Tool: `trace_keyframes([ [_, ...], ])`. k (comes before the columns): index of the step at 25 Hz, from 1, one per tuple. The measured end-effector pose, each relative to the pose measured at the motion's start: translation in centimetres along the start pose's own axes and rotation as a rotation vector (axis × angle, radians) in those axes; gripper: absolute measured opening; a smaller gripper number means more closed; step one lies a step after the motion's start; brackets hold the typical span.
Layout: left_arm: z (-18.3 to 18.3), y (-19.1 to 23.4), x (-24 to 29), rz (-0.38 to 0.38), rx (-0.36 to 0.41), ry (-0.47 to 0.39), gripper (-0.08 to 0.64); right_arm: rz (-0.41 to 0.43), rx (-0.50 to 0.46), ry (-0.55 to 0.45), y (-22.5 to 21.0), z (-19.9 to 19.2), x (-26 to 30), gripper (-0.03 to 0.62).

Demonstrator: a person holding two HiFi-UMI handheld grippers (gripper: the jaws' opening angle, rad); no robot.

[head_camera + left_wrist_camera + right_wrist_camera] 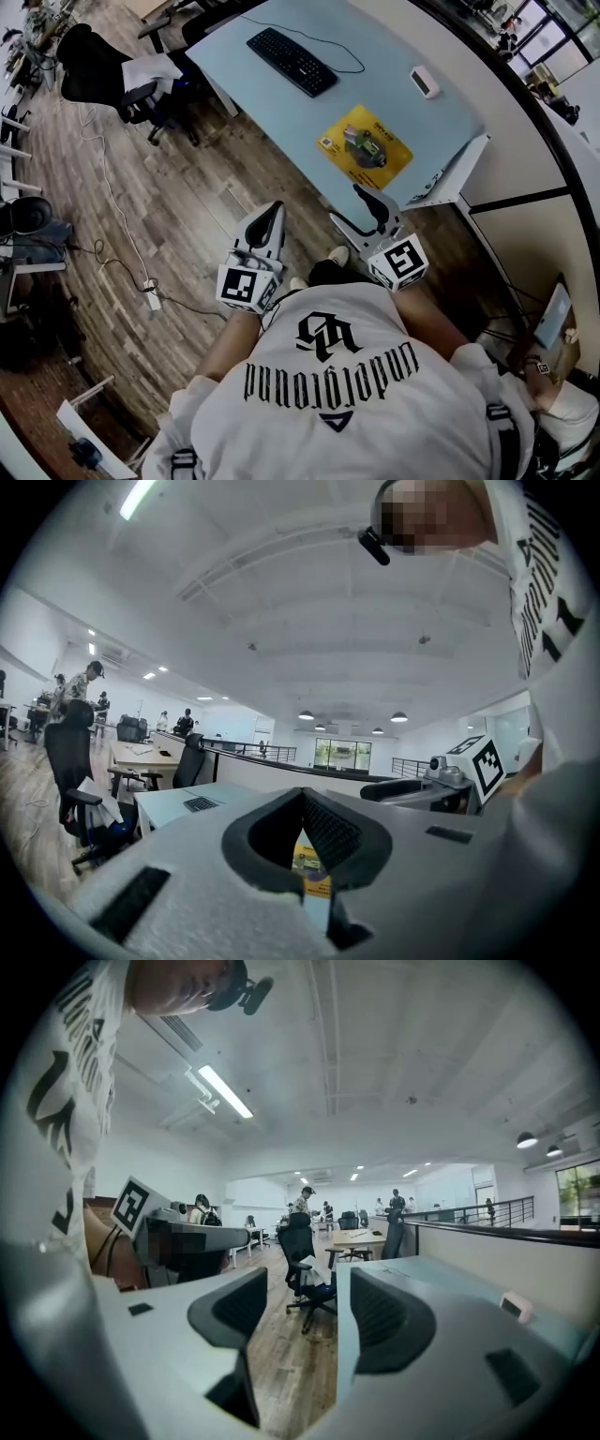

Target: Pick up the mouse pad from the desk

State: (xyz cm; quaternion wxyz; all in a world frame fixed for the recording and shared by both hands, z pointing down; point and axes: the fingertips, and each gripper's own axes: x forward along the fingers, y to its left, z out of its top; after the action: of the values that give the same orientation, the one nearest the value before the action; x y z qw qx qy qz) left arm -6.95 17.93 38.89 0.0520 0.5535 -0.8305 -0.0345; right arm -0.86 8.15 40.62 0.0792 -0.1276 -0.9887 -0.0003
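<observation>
One yellow mouse pad [364,148] bears unreadable print.

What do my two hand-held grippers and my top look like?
Both the left hand-held gripper and the right hand-held gripper have white bodies, black ribbed linings inside the jaws, and a cube with black-and-white square markers. The T-shirt is white with black lettering.

mouse pad [364,148]: dark thing [372,156] on its middle, unclear what | nearer side: bare worktop [394,103] edge, then open floor [216,187] | beyond: keyboard [292,61], white box [424,82], both well apart
</observation>
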Motion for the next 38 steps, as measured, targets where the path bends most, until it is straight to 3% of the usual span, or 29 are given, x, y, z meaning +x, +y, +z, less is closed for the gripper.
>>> trace_keyframes([
  [10, 1.2, -3.3, 10.5, -0.15, 0.045, -0.009, 0.008, -0.134, 0.011, -0.053, -10.1, 0.8, -2.9, 0.265],
  [18, 0.6, -9.0, 16.7, -0.32, 0.098, 0.014, 0.008, -0.292, 0.006, -0.053, -14.6, -0.5, -8.2, 0.264],
  [22, 0.1, -10.9, 19.7, -0.399, 0.082, 0.021, 0.008, -0.374, 0.034, -0.042, -16.1, -1.7, -10.5, 0.264],
  [30, -0.2, -15.0, 25.4, -0.627, 0.104, 0.044, 0.008, -0.583, 0.077, -0.051, -20.2, -2.1, -13.3, 0.265],
  [38, -1.2, -15.3, 29.9, -0.834, 0.11, 0.102, 0.008, -0.76, 0.127, -0.061, -22.6, -2.4, -11.9, 0.265],
])
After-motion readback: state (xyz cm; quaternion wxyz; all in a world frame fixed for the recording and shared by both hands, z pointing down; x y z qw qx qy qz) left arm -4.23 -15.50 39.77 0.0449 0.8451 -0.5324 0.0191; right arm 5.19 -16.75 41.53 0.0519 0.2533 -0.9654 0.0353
